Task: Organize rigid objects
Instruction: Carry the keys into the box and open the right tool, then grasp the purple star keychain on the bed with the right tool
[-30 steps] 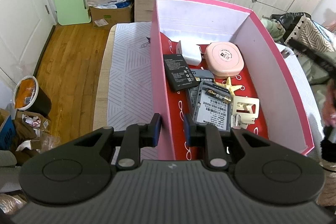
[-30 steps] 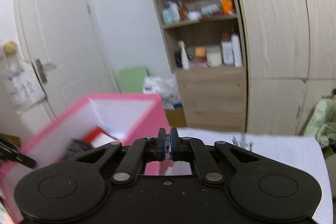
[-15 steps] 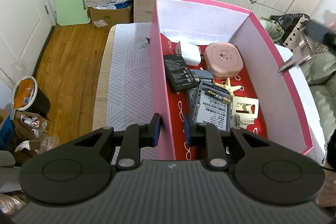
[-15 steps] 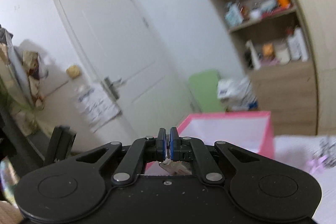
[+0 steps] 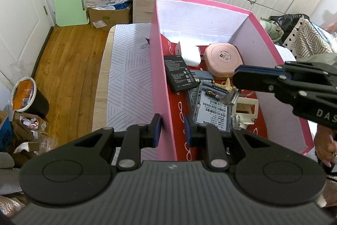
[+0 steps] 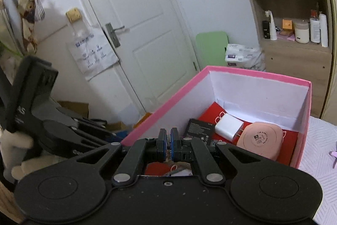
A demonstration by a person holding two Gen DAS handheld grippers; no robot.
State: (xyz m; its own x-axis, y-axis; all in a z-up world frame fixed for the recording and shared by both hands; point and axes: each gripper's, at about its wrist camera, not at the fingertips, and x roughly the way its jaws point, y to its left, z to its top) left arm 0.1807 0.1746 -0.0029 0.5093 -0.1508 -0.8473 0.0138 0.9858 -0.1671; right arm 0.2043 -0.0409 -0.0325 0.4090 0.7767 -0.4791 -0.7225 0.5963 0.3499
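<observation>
Over the pink box (image 5: 160, 77), the right gripper (image 5: 237, 79) clamps a small clear connector (image 5: 230, 98), long axis pointing down. Left gripper (image 5: 171, 130) pinches the box wall. The pink case (image 5: 223, 57) reads "02".

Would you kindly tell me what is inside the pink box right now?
Inside the pink box: a black battery, white charger, round pink case, labelled grey module and cream plastic piece. Items beneath them are covered.
</observation>
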